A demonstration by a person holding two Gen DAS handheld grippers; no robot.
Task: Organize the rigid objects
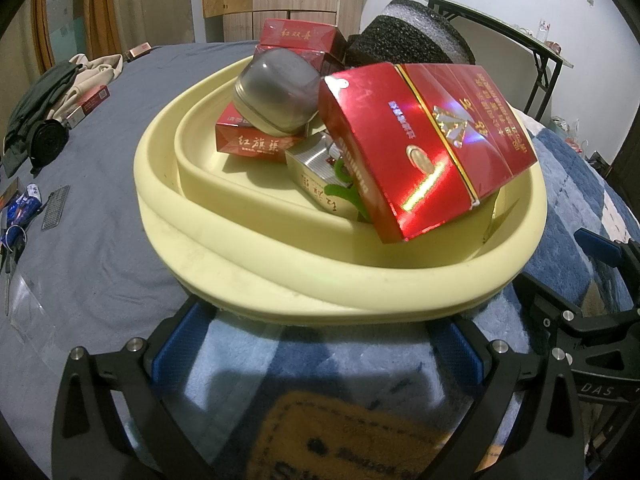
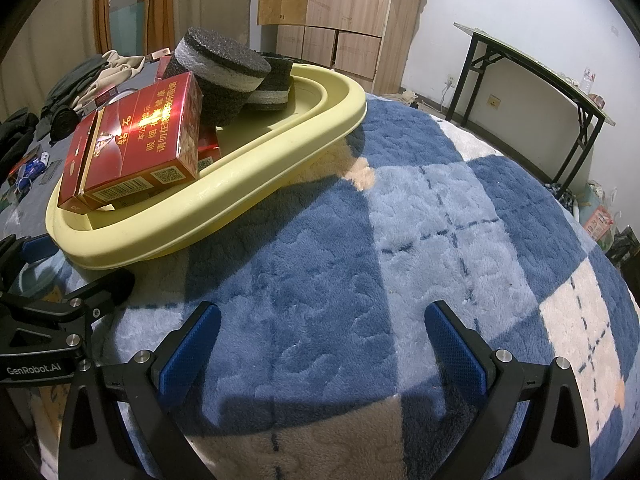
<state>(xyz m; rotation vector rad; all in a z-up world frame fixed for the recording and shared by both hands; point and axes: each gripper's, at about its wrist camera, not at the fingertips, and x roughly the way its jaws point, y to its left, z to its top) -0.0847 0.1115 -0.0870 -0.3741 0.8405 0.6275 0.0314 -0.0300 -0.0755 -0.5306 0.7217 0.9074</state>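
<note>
A pale yellow basin (image 1: pixel 208 264) (image 2: pixel 280 148) rests on a blue and white plush blanket (image 2: pixel 340 240). Inside lie a large shiny red box (image 1: pixel 420 148) (image 2: pixel 132 140) tilted on the rim, smaller red boxes (image 1: pixel 252 140), a tin with a grey lid (image 1: pixel 276 88), a silver box (image 1: pixel 312 168) and black foam discs (image 1: pixel 404 40) (image 2: pixel 224 76). My left gripper (image 1: pixel 318 348) is open, its blue pads just below the basin's near rim. Over bare blanket to the right of the basin, my right gripper (image 2: pixel 324 344) stands open and holds nothing.
Folded clothes (image 1: pixel 60 84), loose red packs (image 1: pixel 88 104) and keys with small items (image 1: pixel 24 208) lie on the grey sheet to the left. A black-legged folding table (image 2: pixel 540 72) and wooden cabinets (image 2: pixel 340 8) stand by the wall.
</note>
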